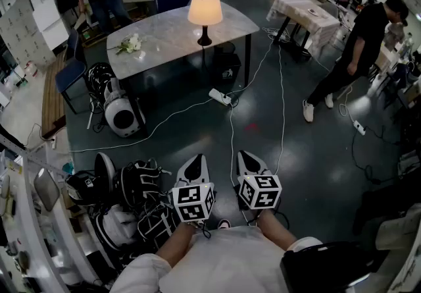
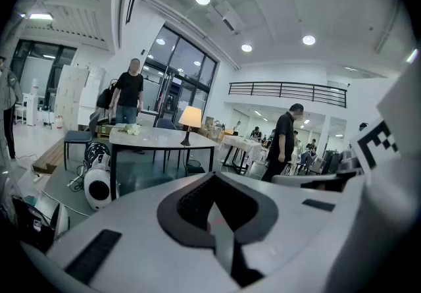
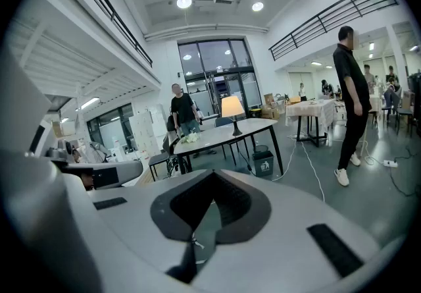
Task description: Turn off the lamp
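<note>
Nothing's been done yet tbh: the lamp [image 1: 204,10] is seen lit on the table [image 1: 161,33], well apart from the left gripper [image 1: 195,162] and right gripper [image 1: 247,157], both clenched empty.

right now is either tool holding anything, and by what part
Nothing is held: the left tool and the right tool are both shut and empty, far from the lit lamp.

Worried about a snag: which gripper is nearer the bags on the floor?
Left. The left gripper is just beside the bags, to their right; the right gripper is farther right, beyond it.
</note>
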`<state>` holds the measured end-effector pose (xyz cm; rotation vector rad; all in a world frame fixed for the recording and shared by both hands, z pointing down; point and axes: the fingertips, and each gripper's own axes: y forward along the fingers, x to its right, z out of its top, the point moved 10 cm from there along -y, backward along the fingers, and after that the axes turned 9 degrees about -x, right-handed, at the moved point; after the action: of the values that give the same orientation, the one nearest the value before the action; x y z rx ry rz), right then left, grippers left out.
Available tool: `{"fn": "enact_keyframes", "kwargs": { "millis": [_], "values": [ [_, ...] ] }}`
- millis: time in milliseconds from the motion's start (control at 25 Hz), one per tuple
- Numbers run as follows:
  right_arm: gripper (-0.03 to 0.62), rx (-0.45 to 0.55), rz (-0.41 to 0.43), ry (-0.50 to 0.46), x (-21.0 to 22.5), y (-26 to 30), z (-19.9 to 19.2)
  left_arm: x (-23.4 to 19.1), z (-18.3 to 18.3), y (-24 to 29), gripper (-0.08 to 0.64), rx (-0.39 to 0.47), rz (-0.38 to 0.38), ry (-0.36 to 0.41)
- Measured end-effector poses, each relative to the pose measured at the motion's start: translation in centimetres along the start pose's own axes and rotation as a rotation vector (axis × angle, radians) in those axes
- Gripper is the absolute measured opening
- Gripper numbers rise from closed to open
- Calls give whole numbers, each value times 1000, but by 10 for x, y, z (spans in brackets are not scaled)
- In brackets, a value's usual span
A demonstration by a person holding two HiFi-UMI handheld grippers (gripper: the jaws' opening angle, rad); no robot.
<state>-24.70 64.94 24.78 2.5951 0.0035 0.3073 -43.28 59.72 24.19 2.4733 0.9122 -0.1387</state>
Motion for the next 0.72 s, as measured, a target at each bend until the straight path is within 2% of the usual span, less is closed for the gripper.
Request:
{"fn": "enact_keyframes", "kwargs": {
  "millis": [440,720],
  "values": [
    [-2,-14,-6,0,-7,9,4,-12,4,2,-9,-9,-5,-10],
    [-2,-13,-3,59,-10,24,10,-28,13,11,-9,-10,-16,-4]
  ]
}}
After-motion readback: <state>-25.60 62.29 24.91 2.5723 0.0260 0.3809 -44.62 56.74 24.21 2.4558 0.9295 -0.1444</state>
